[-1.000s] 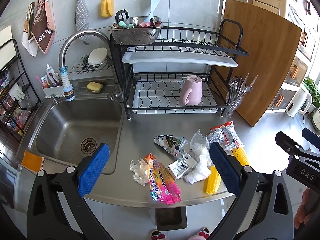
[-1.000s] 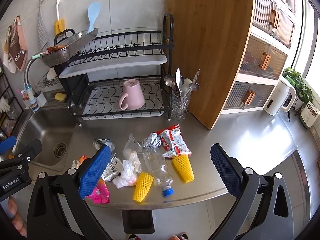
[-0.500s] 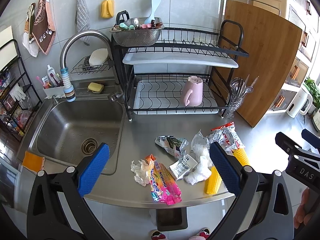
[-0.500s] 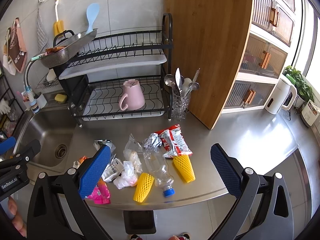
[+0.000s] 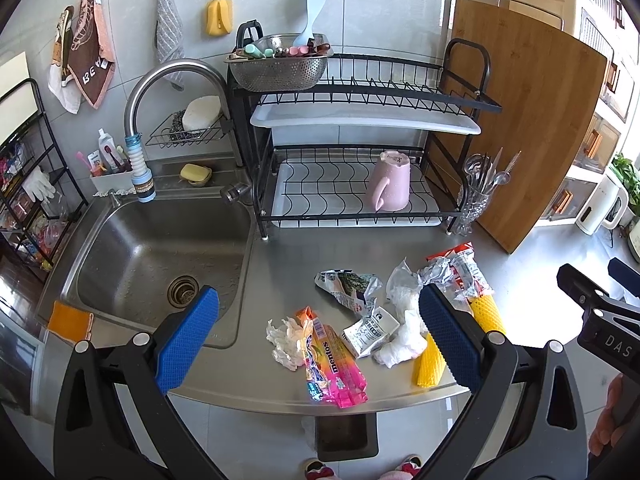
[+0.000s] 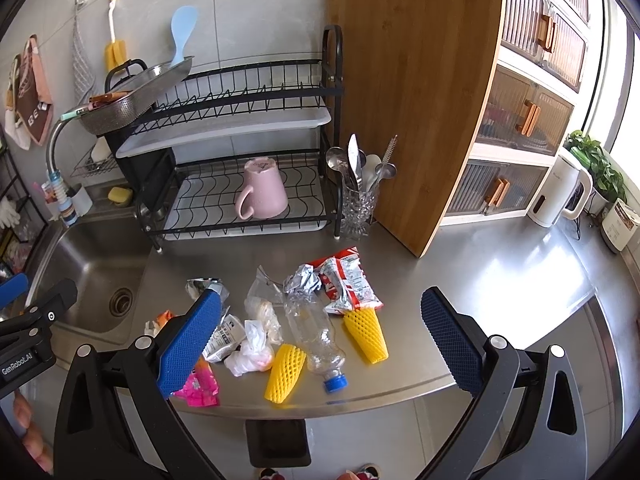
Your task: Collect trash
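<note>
Trash lies near the steel counter's front edge (image 5: 280,398): a pink Mentos wrapper (image 5: 334,364), crumpled tissue (image 5: 286,342), a dark snack wrapper (image 5: 346,286), a small white packet (image 5: 370,330), white plastic bags (image 5: 402,344), a red snack bag (image 6: 346,280), a clear plastic bottle (image 6: 316,334) and two yellow foam nets (image 6: 285,372) (image 6: 366,334). My left gripper (image 5: 318,340) is open and empty, above and in front of the wrapper. My right gripper (image 6: 320,340) is open and empty, above and in front of the bottle.
A sink (image 5: 160,260) is at the left. A black dish rack (image 5: 360,184) with a pink mug (image 5: 390,186) stands behind the trash. A cutlery glass (image 6: 360,204) and a wooden cutting board (image 6: 412,100) stand at the right. A dark bin (image 6: 278,442) sits below the counter edge.
Both grippers have drifted slightly; the views shift a little. Nothing was picked up or moved.
</note>
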`<state>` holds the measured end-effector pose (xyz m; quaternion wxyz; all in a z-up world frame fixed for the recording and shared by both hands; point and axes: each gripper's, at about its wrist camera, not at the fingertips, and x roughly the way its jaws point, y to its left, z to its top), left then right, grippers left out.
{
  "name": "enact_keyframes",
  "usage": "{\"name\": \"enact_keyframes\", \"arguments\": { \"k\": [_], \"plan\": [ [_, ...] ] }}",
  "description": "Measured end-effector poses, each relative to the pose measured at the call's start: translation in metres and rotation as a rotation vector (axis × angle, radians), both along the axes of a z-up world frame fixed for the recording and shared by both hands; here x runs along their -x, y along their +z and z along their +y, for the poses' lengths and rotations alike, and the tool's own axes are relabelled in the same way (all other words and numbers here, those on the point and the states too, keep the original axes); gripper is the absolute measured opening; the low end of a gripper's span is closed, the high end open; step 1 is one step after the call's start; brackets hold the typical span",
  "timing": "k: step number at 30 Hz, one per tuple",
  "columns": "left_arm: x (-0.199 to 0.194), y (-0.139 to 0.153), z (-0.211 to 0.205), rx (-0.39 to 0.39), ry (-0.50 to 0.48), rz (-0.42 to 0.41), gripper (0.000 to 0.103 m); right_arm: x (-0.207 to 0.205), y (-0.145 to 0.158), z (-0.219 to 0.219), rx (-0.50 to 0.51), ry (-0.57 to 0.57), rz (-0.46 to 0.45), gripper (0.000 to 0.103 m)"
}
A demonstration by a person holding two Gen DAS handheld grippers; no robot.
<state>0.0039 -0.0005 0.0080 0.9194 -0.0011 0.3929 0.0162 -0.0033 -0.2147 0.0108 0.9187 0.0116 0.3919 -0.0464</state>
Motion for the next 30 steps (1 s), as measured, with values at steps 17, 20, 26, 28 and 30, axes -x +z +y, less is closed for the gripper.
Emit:
{"name": "enact_keyframes", "arguments": {
  "k": [17, 20, 26, 28, 30],
  "plan": [
    [-0.009, -0.064, 0.023, -0.006, -0.001, 0.110, 0.095, -0.015, -0.058, 0.003, -0.075, -0.004, 0.091, 0.100],
    [-0.012, -0.085, 0.027, 0.008, 0.009, 0.159, 0.095, -0.018, -0.081, 0.009, -0.093, 0.015, 0.150, 0.100],
    [-0.019, -0.125, 0.030, 0.076, -0.016, 0.240, 0.095, -0.019, -0.128, 0.013, -0.140, 0.011, 0.261, 0.094],
    [-0.022, -0.139, 0.030, 0.097, -0.028, 0.268, 0.095, -0.021, -0.146, 0.009, -0.213, 0.013, 0.316, 0.079],
    [-0.025, -0.152, 0.029, 0.117, -0.041, 0.298, 0.092, -0.022, -0.159, 0.009, -0.248, 0.009, 0.350, 0.073]
  ]
}}
